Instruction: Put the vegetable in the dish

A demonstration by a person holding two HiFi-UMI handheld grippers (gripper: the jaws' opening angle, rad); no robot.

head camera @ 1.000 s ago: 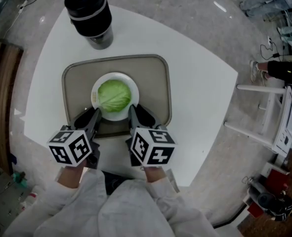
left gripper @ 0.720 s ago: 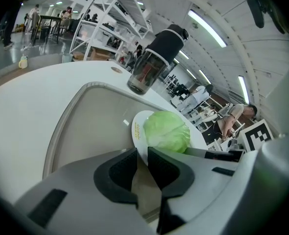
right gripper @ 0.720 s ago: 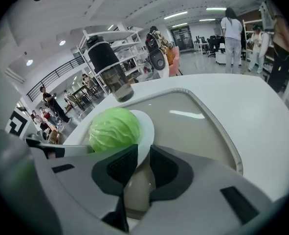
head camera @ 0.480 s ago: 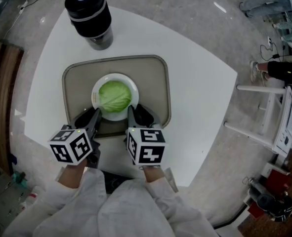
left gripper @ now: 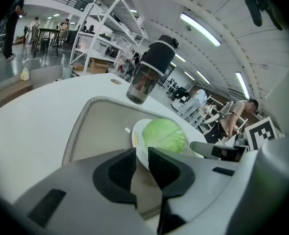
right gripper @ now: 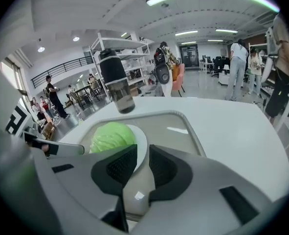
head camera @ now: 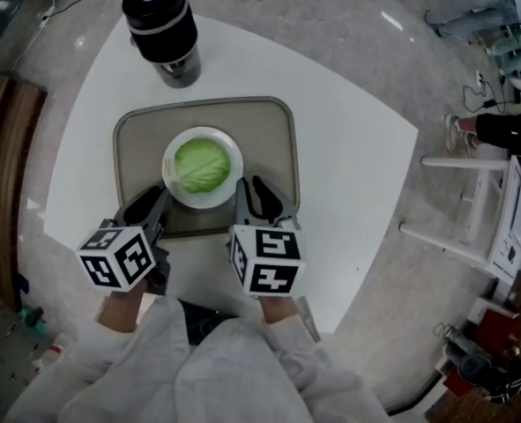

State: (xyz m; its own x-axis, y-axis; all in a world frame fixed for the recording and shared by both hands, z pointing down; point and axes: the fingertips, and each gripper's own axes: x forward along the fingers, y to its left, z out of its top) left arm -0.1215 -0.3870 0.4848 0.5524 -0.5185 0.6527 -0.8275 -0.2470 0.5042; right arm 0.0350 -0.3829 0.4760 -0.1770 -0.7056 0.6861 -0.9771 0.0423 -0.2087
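One cabbage (head camera: 202,165) sits in the dish (head camera: 234,173), with my left gripper (head camera: 154,203) and right gripper (head camera: 251,188) just beside it. Left gripper view: narrow gap, empty, and a forward nudge could shove the dish. Right gripper view: jaws have just been opening, empty, and they could clip the rim.

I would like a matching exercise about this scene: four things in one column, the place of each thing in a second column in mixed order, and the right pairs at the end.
Things:
1. green vegetable
2. white dish
3. beige tray
4. black bottle

Places:
a. stands on the white table, beyond the tray
b. lies in the dish
c. lies flat on the table, under the dish
d. stands on the tray

Pairs: 1-b, 2-d, 3-c, 4-a
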